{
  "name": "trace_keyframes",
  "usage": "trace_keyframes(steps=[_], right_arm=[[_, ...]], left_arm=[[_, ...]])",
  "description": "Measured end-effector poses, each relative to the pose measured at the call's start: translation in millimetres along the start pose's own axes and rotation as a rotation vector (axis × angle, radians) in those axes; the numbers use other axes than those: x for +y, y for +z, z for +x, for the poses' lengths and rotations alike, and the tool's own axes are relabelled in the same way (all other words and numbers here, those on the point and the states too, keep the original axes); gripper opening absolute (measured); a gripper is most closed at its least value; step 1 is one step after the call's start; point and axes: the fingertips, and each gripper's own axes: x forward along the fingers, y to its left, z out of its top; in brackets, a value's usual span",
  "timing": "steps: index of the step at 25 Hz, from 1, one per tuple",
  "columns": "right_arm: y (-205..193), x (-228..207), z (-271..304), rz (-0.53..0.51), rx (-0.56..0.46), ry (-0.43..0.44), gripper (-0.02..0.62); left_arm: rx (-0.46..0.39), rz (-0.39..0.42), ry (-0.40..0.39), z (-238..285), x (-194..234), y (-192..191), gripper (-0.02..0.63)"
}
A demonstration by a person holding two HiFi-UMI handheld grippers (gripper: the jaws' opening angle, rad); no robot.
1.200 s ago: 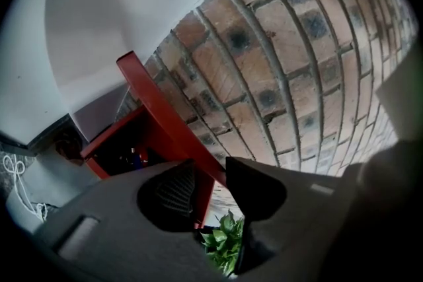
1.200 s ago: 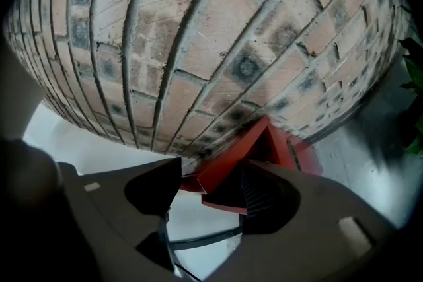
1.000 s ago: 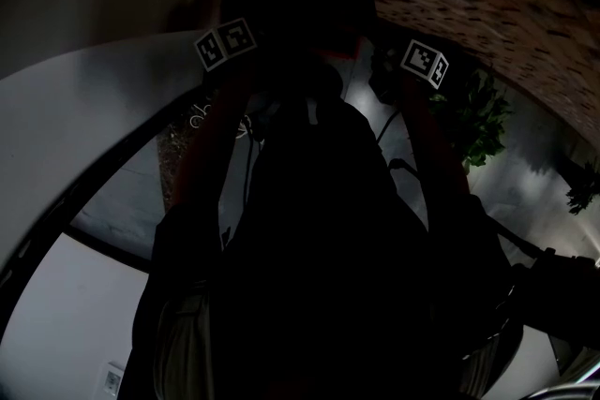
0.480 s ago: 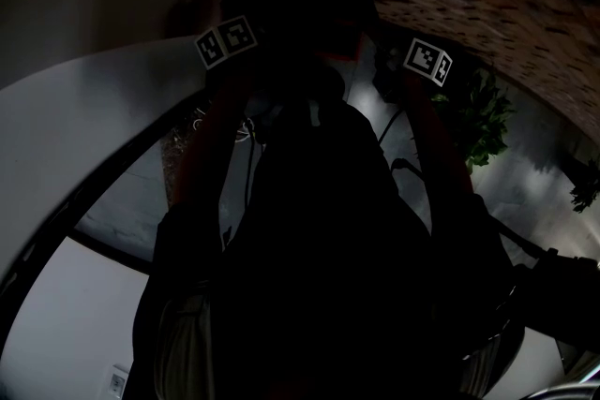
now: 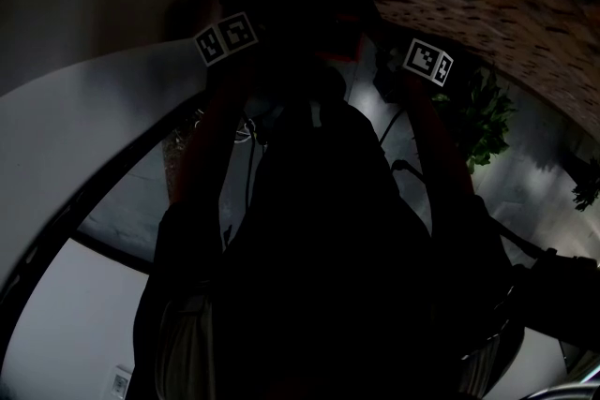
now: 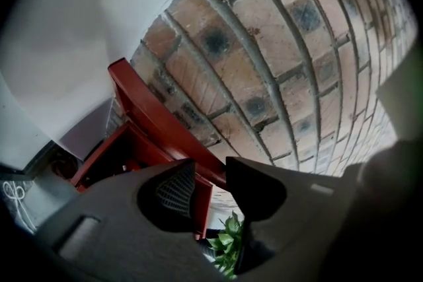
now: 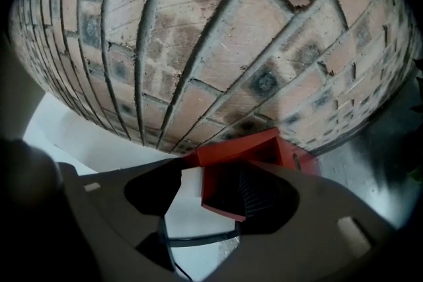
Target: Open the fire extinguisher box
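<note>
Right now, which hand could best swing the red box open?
Probably left: the left tongs stand open astride the lid. The right tongs also straddle a red panel, nearer one pad.

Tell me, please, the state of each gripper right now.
Left gripper: open, red box edge between jaws, unclamped.
Right gripper: open, red box edge between jaws.

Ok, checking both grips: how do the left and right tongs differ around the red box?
Between the left tongs a slanted edge of the red fire extinguisher box crosses the gap, green leaves below. Between the right tongs a red corner sits by one jaw, white gap beside the other. Both stand open before the brick wall.
</note>
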Motion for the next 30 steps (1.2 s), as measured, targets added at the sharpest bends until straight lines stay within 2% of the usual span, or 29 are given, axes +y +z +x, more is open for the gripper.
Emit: trace_keyframes(steps=[9, 30], right_arm=[[-0.8, 1.4, -0.4, -0.127, 0.028, -0.048, 0.233], [17.5, 5.7, 2.3, -0.175, -0.012, -0.084, 0.204]], left_arm=[[-0.011, 0.029, -0.013, 5.5, -6.3, 11.4, 0.149], [-0.029, 0.077, -0.016, 9.8, -10.6, 19.7, 0.149]])
